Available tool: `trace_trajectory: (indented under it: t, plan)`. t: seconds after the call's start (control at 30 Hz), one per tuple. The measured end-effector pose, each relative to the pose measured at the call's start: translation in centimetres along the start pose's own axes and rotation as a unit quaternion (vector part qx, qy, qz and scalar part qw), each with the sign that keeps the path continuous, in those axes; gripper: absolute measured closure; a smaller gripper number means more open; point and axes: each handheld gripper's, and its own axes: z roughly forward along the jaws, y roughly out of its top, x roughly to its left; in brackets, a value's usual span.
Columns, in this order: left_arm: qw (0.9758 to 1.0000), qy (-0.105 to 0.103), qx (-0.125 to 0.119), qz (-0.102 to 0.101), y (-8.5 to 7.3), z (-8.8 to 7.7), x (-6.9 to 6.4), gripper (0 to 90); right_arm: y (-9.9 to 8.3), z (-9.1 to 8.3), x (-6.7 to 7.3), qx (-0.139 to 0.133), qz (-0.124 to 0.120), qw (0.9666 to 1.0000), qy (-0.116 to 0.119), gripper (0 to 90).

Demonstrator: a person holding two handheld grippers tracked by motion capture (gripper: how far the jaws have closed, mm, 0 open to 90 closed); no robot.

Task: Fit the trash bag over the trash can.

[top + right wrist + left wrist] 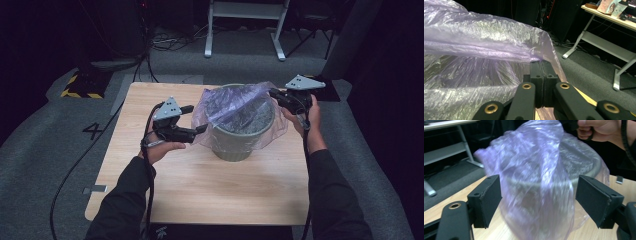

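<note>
— What do you see from the high view?

— My left gripper [194, 120] sits at the left of the wooden table [200, 185], its jaws spread and free, tips just beside the purple plastic bag [240, 107]. That bag is draped over the grey-green bin [237, 142], which stands around the middle of the table, a bit toward the far side. My right gripper [274, 93] is at the bin's far right edge, clenched on the bag's rim.

— And looking along your left gripper?

— The two black pads [487, 200] stand wide apart. The bag [536, 177] hangs in front of them, slightly blurred, with the bin's rim [584, 173] showing through the film. Neither pad presses on the plastic, so I've let go here. My other hand [599, 130] is at the far top right.

— And along your right gripper?

— The jaws are pressed together, and a fold of the bag [486, 40] runs into the pinch at their tips [541, 62]. The film stretches away to the left. Beyond, on the right, is grey carpet [589, 72] and a white desk leg [579, 42].
</note>
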Motion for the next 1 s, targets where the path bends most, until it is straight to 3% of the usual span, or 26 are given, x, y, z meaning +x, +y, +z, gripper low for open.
trace_trajectory:
  t: [0.03, 0.3, 0.37, 0.4, 0.47, 0.53, 0.7, 0.83, 1.0]
  plan:
    - [0.9999, 0.009, 0.009, 0.007, 0.2, 0.4, 0.0, 20.2, 0.0, 0.0, 0.0, 0.001, 0.0, 1.0, 0.002, 89.4]
    - [0.9985, -0.004, 0.052, 0.017, 0.2, 2.2, 0.9, 43.3, 0.1, 0.1, 0.1, 0.0, 0.001, 0.9999, 0.014, 87.7]
    - [0.9986, 0.002, 0.051, 0.017, 0.1, 2.3, 1.1, 50.5, 0.0, 0.1, 0.0, 0.001, 0.001, 0.9999, 0.015, 87.6]
    - [0.9986, 0.004, 0.05, 0.02, 0.1, 2.2, 1.2, 60.9, 0.0, 0.1, 0.0, 0.001, 0.001, 0.9999, 0.015, 87.7]
    - [0.999, -0.006, 0.041, 0.018, 0.0, 2.0, 1.5, 70.1, 0.0, 0.0, 0.0, -0.001, 0.003, 0.9998, 0.017, 87.7]
    - [0.9991, -0.003, 0.037, 0.02, 0.1, 1.8, 1.8, 79.7, 0.0, -0.1, 0.0, -0.004, 0.002, 0.9998, 0.018, 87.6]
    - [0.9998, -0.014, 0.009, 0.01, 0.6, 0.9, 2.7, 87.4, 0.0, 0.0, -0.1, -0.001, 0.003, 0.9998, 0.018, 87.5]
    - [1.0, 0.003, -0.006, 0.0, 1.4, 0.9, 3.7, 88.7, -0.2, 0.2, -0.2, 0.004, 0.005, 0.9999, 0.014, 87.1]
    - [0.9994, 0.034, -0.006, -0.011, 1.8, 1.9, 5.1, 89.4, -0.7, 1.0, -0.8, 0.022, 0.022, 0.9994, 0.014, 84.1]
